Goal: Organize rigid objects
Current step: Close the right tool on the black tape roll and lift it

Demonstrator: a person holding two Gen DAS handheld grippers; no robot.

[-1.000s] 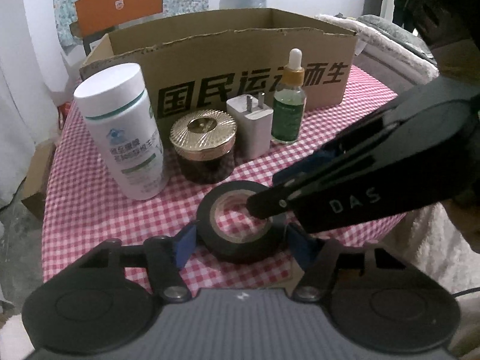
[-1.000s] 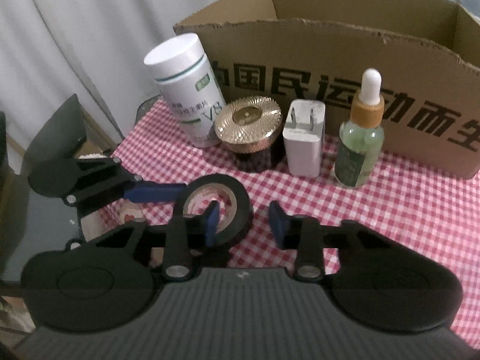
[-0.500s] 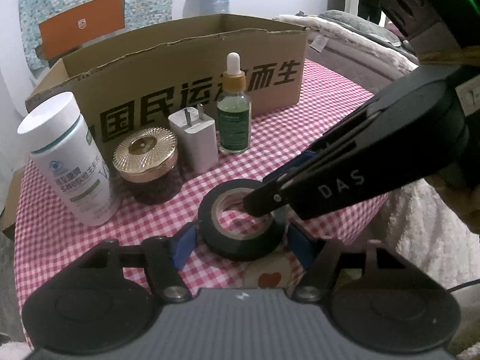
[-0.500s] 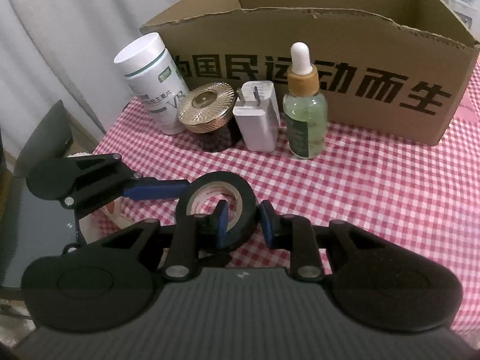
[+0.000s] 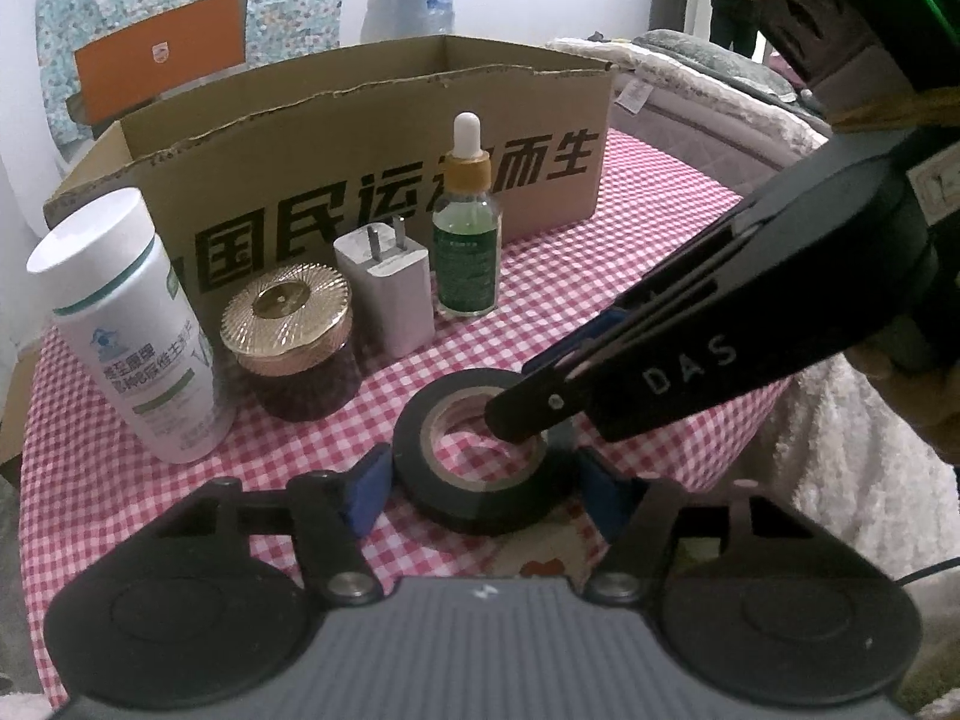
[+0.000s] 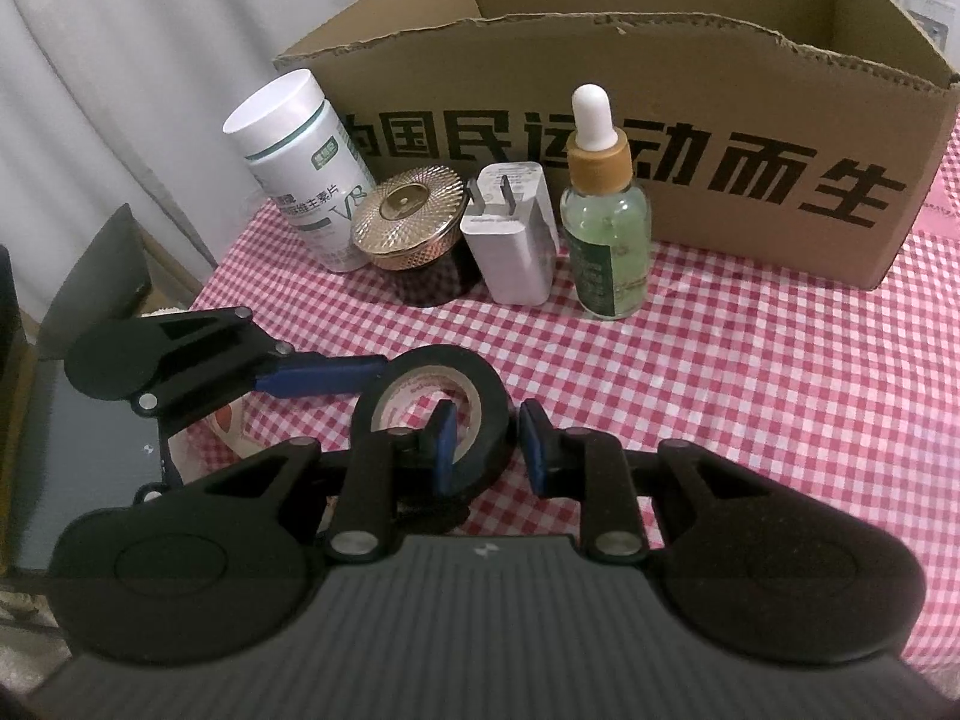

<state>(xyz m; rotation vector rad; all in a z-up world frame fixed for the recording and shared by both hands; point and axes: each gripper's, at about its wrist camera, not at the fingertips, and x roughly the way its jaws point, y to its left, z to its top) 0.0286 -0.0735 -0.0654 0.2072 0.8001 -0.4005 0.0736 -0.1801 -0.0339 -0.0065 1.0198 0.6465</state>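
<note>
black tape roll (image 5: 480,468) lying flat on the checked tablecloth (image 5: 600,276), before the cardboard box (image 6: 720,138). left gripper (image 5: 480,489) spread wide, flanking the roll. right gripper (image 6: 483,441) narrow, straddling the roll's wall without clear contact.

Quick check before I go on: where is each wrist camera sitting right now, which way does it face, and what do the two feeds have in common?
Left wrist: sits behind the left gripper, low at the table's near edge, facing the cardboard box; its own fingers flank the tape roll, and the right gripper enters from the right.
Right wrist: sits behind the right gripper, looking down toward the box; one of its fingers is inside the roll's hole, the other outside, and the left gripper comes in from the left.
Shared: tape roll, box, white bottle, gold-lidded jar, charger, dropper bottle.
</note>
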